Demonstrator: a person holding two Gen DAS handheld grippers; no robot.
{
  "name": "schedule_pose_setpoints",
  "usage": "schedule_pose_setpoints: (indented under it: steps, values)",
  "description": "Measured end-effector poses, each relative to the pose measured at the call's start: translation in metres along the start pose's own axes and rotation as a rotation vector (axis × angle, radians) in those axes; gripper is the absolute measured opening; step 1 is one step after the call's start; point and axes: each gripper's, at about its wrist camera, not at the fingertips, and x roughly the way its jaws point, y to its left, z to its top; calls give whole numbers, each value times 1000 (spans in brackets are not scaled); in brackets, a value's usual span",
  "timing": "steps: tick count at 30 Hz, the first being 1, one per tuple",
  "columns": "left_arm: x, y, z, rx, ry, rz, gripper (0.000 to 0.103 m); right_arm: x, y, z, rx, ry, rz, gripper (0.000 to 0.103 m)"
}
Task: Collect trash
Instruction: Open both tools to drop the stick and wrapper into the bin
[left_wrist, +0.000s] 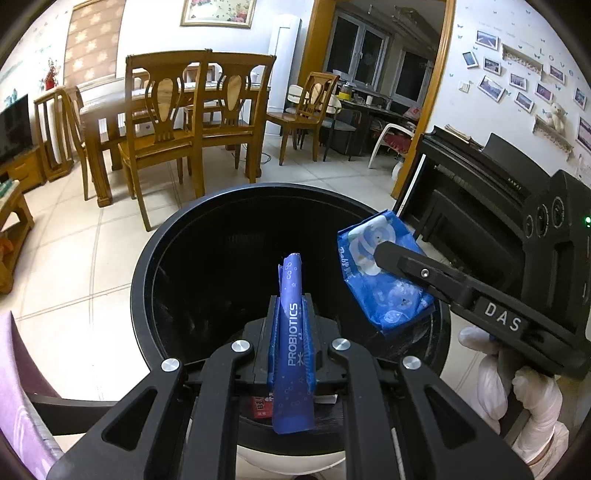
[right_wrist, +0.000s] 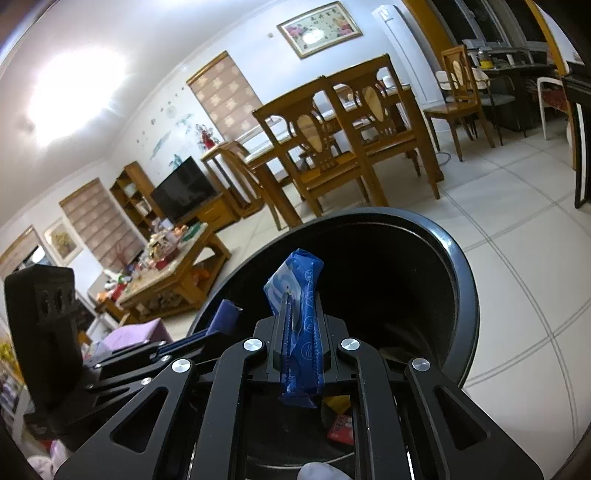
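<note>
Hanging over the open black bin (left_wrist: 295, 206), both grippers carry blue packets. The left gripper (left_wrist: 291, 321) is clenched on a probiotics sachet (left_wrist: 293, 343), pinched across its middle so both ends stick out, the far end folded over. The right gripper (right_wrist: 301, 325) is clenched on a wipes pack (right_wrist: 299, 291), which in the left view (left_wrist: 384, 273) sits above the bin's right rim.

Both look like thin, glossy film: light, soft, and probably slippery, so a mid-body pinch across the flat faces suits them, and they should drop freely once the jaws part. The wipes pack looks limp and partly empty; being wider, it may flutter or catch the rim on the way down. Neither looks fragile.

The bin mouth is wide and its inside mostly dark, with a red scrap (right_wrist: 341, 428) low at the near side. The sachet sits well inside the rim, with room on every side. The wipes pack lies close to the right edge, so a nudge left toward the center seems wise. The grippers are near each other but apart.
</note>
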Motion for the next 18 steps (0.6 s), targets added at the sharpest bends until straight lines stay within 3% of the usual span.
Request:
schedule_pose_setpoints:
  steps: [7, 8, 9, 11, 13, 18]
  values:
    - [1, -2, 2, 4, 8, 33, 20, 8, 1, -1, 1, 13, 6, 15]
    - [0, -3, 2, 4, 7, 37, 37, 8, 3, -1, -3, 14, 7, 20]
    - [-1, -4, 2, 5, 3, 47, 65, 8, 4, -1, -7, 13, 10, 25]
    - [-11, -6, 3, 14, -42, 86, 90, 3, 8, -4, -9, 8, 18, 48]
    - [-19, -7, 3, 31, -70, 109, 90, -3, 11, -3, -5, -7, 30, 53]
    - [-37, -8, -1, 47, -48, 146, 91, -20, 18, -4, -10, -32, 50, 57]
